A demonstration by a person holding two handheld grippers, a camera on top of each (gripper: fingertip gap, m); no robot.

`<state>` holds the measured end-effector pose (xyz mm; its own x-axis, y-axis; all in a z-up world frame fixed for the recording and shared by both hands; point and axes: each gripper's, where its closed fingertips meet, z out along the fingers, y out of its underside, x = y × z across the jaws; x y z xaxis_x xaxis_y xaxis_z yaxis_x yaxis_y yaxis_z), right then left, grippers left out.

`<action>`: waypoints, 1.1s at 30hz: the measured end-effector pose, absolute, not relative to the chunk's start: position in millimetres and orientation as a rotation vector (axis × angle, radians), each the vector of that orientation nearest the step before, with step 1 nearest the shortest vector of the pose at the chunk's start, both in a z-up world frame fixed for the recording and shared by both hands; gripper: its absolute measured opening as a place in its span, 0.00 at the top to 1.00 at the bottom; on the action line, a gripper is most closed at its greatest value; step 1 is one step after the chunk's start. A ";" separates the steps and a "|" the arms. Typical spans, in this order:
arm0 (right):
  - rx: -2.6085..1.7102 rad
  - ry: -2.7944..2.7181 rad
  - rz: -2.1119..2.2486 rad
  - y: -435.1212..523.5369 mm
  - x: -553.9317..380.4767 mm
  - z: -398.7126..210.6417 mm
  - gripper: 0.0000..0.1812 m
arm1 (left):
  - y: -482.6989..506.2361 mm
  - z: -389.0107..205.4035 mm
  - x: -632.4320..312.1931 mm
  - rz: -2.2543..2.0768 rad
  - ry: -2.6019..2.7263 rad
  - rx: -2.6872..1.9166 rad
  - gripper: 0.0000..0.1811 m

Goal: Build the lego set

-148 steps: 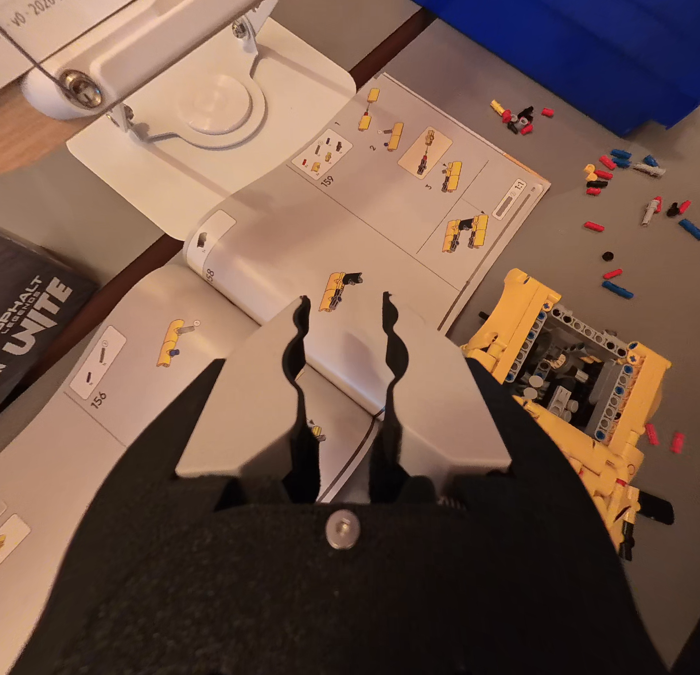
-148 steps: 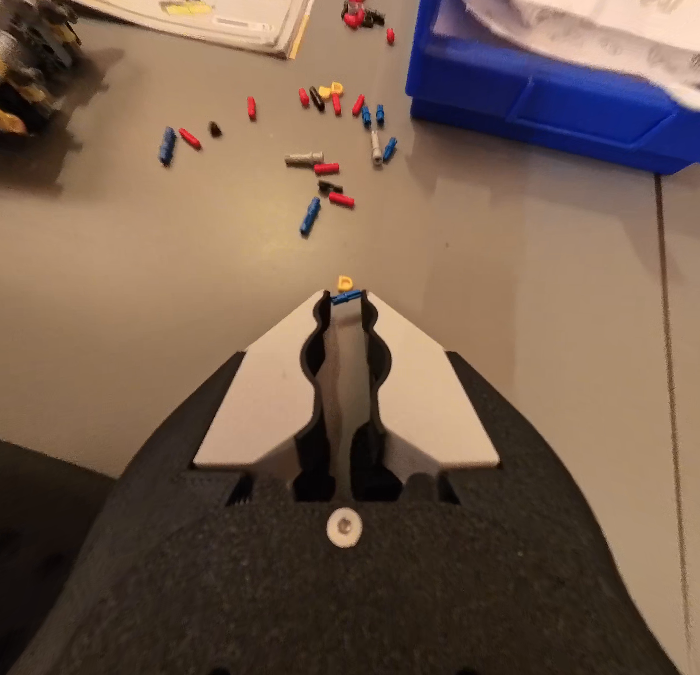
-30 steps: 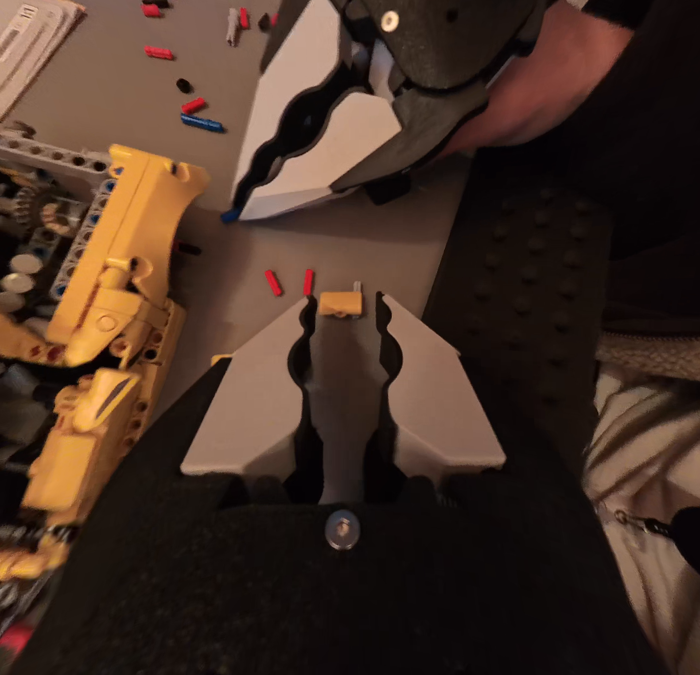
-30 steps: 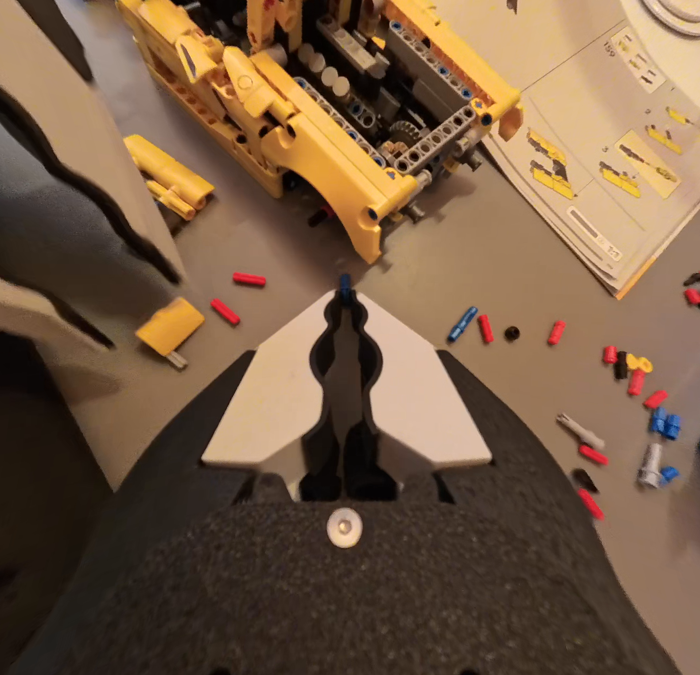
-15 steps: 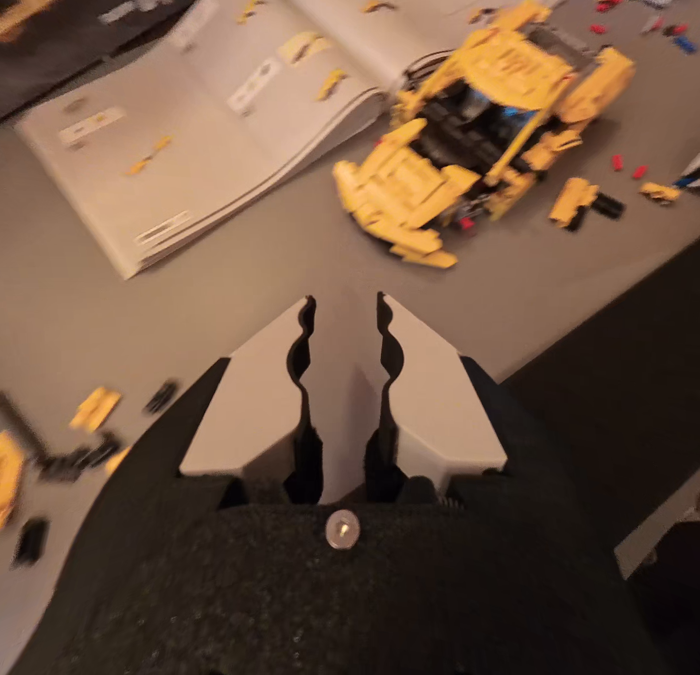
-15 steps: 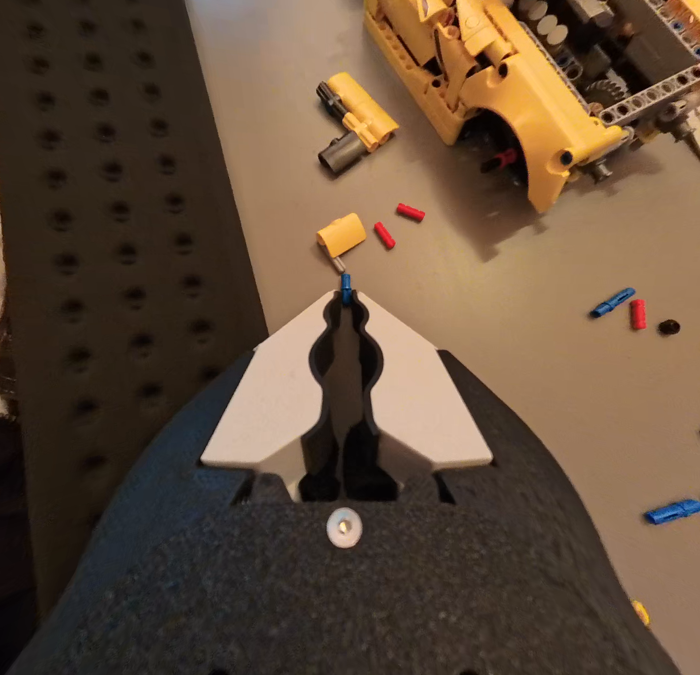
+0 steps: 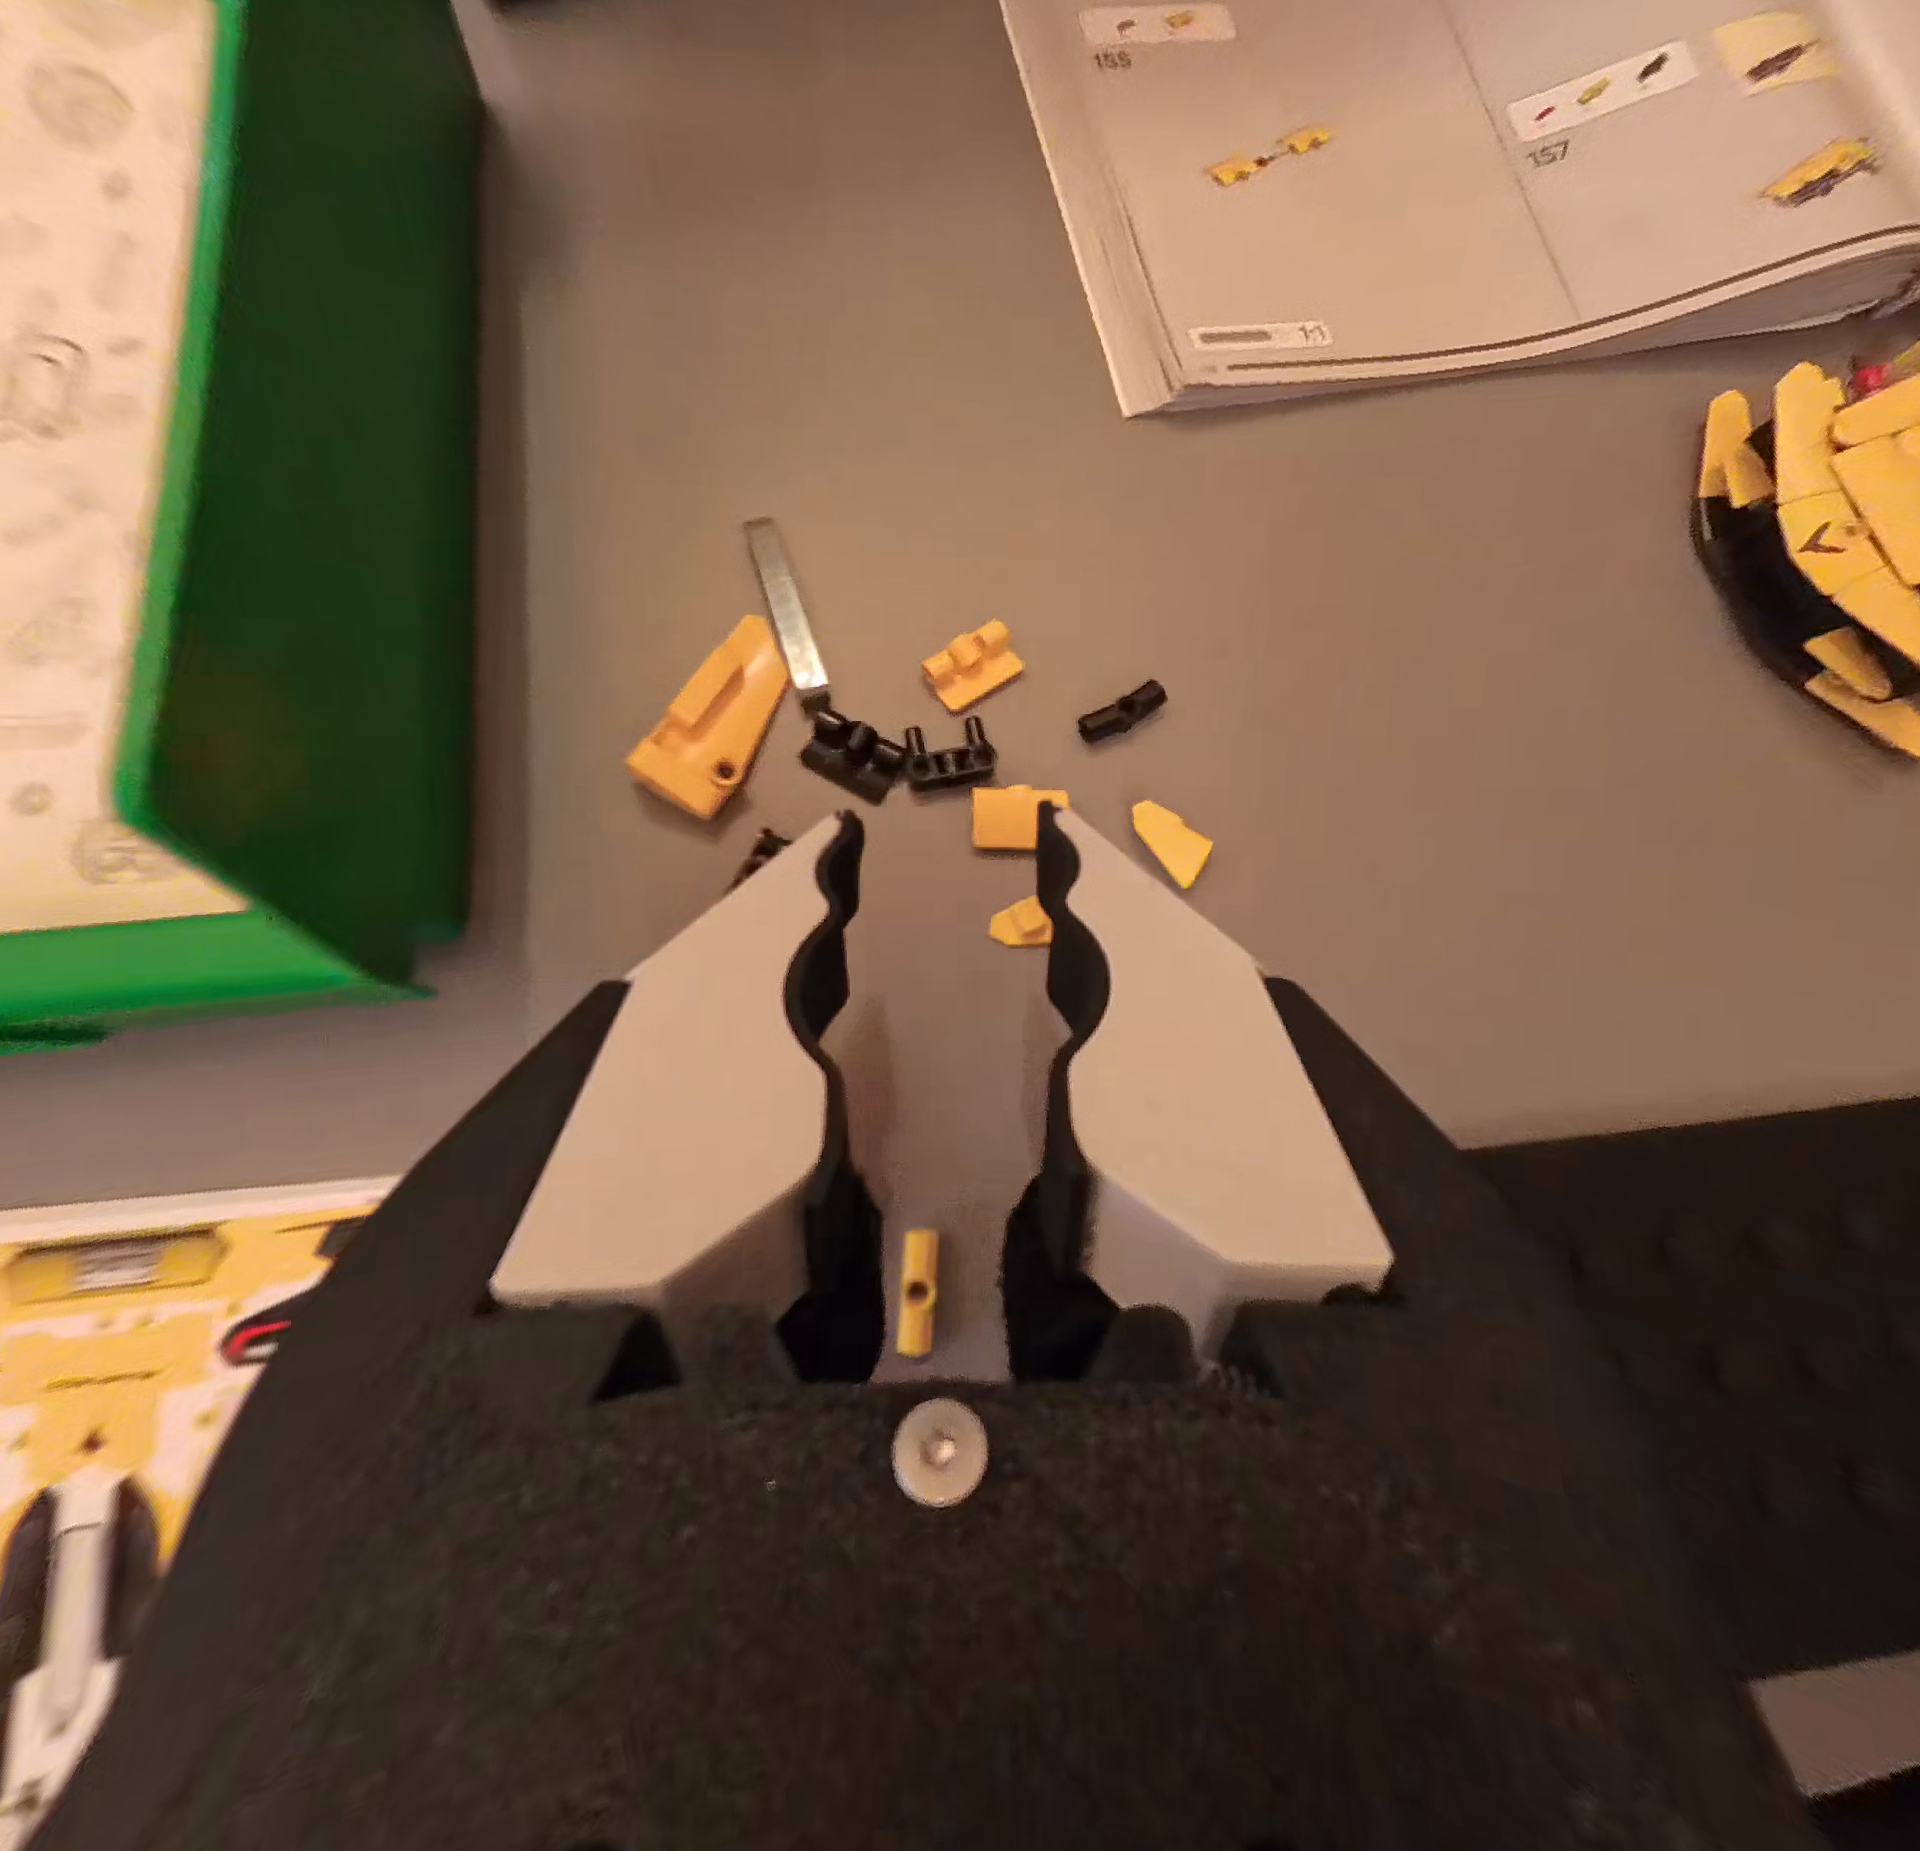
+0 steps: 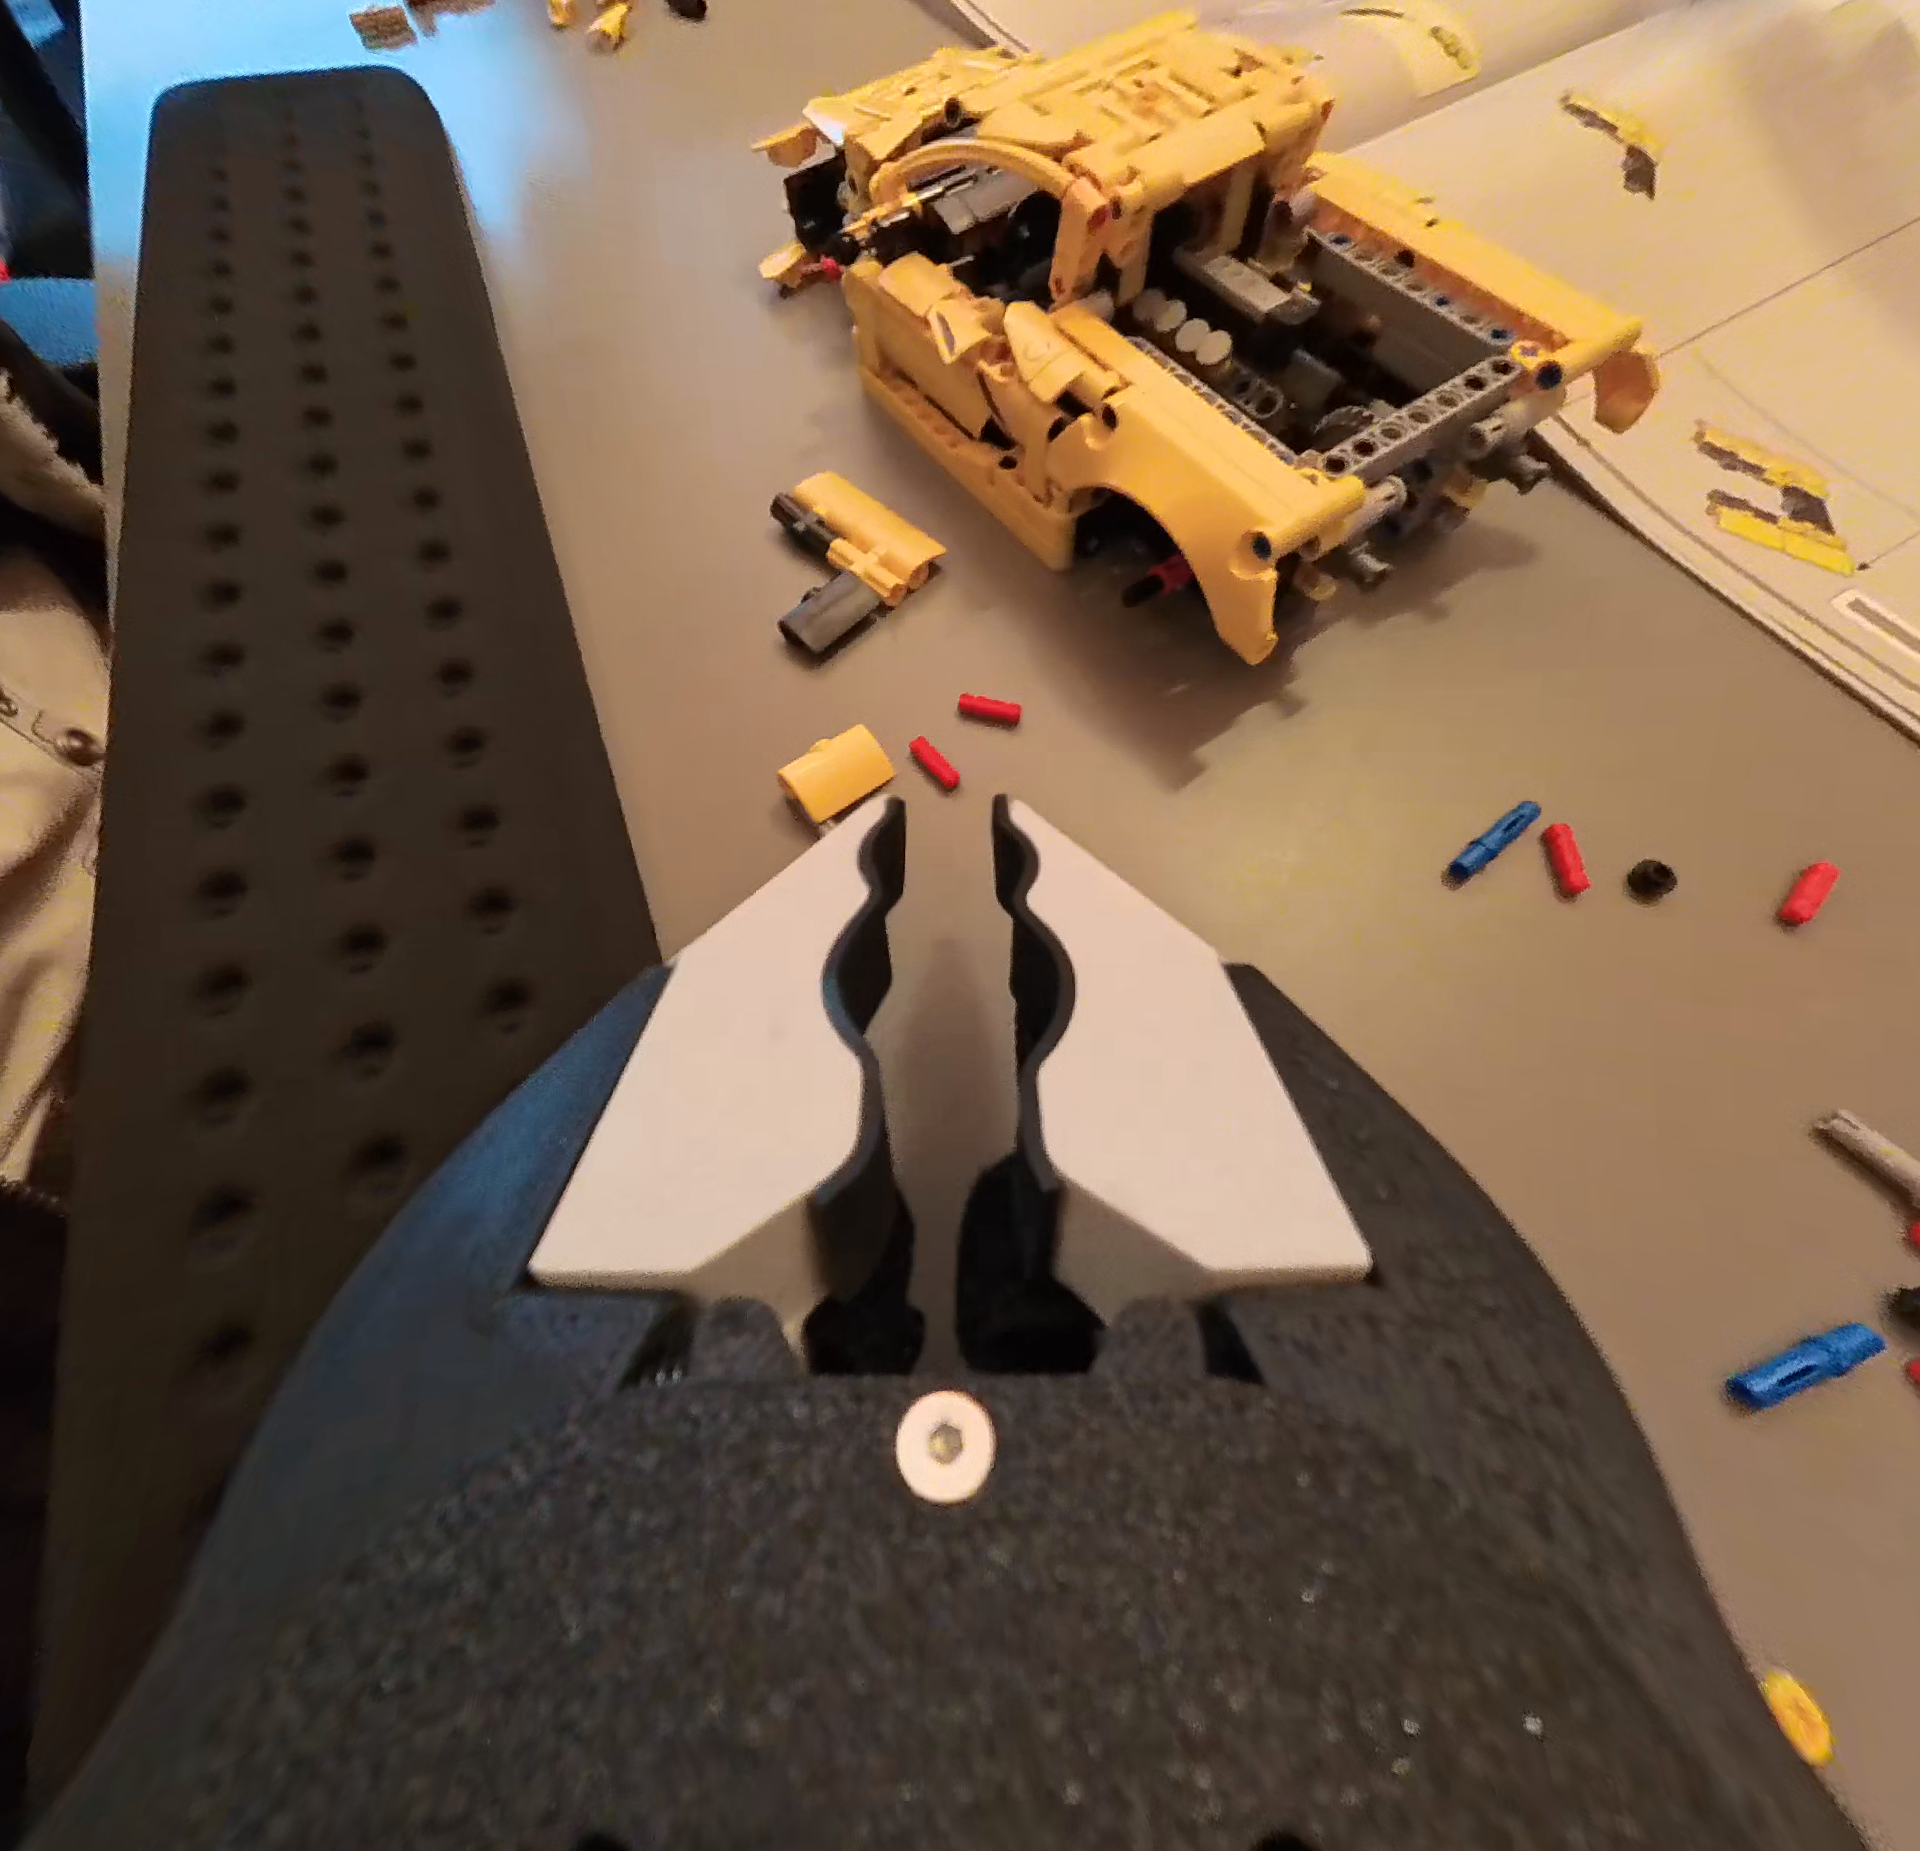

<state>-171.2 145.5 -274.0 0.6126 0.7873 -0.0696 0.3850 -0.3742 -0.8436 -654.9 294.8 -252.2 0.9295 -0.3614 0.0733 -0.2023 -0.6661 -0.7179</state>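
The left tool hangs with its fingers apart and empty over the grey surface. A scatter of yellow and black loose pieces lies just ahead of its tips, a green bin edges in at its left, and the instruction booklet lies ahead to its right. The right tool is likewise parted and empty. A small yellow piece sits just left of its tips, the half-built yellow car stands farther ahead, and a black perforated mat borders its left.

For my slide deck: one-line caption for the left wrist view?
Open left tool hovers over loose yellow and black Lego pieces, between green bin and instruction booklet.
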 end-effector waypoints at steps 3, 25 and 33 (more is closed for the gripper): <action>-2.009 -0.904 0.599 148.0 -168.0 -276.9 0.91 | 298.0 -270.4 -644.6 -0.265 0.432 -2.364 0.81; -1.970 -0.760 0.497 165.6 -146.8 -263.4 0.90 | 300.3 -234.4 -538.4 -0.481 0.677 -2.227 0.87; -1.932 -0.595 0.394 181.2 -117.1 -249.6 0.86 | 197.0 -226.9 -300.1 -0.866 1.399 -1.930 0.87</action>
<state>-117.1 181.2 -249.6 0.8236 0.5672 -0.0082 0.2298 -0.3468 -0.9094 -300.1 197.0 -226.9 0.2331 -0.9592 0.1599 -0.5705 -0.2681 -0.7763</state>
